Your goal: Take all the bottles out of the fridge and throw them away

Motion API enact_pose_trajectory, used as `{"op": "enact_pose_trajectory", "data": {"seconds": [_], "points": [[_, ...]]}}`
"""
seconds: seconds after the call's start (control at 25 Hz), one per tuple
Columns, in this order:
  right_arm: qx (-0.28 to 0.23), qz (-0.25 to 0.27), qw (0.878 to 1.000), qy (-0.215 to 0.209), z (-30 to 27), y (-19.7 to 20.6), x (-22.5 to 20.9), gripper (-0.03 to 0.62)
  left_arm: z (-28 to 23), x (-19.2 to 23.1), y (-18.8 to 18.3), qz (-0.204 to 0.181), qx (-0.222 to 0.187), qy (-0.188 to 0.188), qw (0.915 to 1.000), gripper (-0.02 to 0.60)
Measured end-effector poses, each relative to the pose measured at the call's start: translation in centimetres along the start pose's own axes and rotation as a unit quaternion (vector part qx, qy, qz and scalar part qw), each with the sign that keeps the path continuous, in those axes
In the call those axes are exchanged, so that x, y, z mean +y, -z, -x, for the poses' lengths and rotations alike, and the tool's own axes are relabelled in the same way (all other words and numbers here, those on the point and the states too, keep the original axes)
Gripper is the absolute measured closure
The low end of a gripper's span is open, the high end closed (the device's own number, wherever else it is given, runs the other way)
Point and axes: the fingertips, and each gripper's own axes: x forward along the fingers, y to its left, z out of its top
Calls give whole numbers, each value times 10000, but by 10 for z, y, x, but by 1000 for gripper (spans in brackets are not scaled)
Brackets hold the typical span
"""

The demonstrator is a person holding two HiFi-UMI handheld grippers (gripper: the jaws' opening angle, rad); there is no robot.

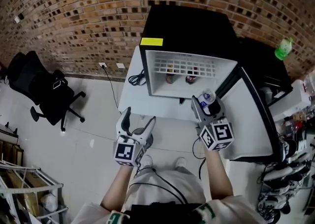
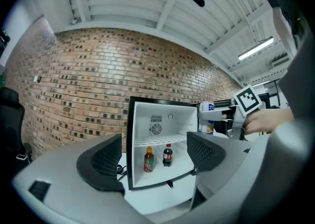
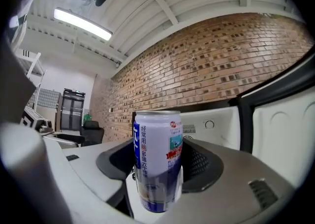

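Bottles stand side by side on the fridge floor, under its wire shelf: an orange-capped bottle and a cola bottle, well ahead of both tongs. The right tongs are clenched on an upright blue-and-white can, held in front of the fridge opening, beside the open door. The left tongs are released, jaws apart with nothing between them, pointing level at the fridge. The fridge sits on a white tabletop against a brick wall. A green bottle stands on a dark surface to its right. An office chair is off to the left.
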Motion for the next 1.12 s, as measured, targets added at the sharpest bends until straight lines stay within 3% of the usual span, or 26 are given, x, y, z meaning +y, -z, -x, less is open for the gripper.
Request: {"op": "enact_pose_trajectory", "data": {"seconds": [0.24, 0.48, 0.76, 0.92, 1.12], "points": [[-133, 43, 9999, -91, 40, -21, 14, 330, -3, -7, -8, 26, -132, 41, 9999, 189], [74, -112, 9987, -496, 38, -2, 43, 330, 10, -5, -12, 97, -65, -92, 9999, 189], [943, -332, 9871, -1253, 15, 85, 97, 330, 44, 23, 25, 304, 152, -578, 9978, 189], [1721, -390, 9679, -1792, -2, 158, 137, 330, 71, 45, 62, 558, 445, -974, 9927, 189], [2539, -260, 9392, -2297, -26, 258, 183, 330, 88, 78, 114, 546, 691, -1158, 9894, 189]]}}
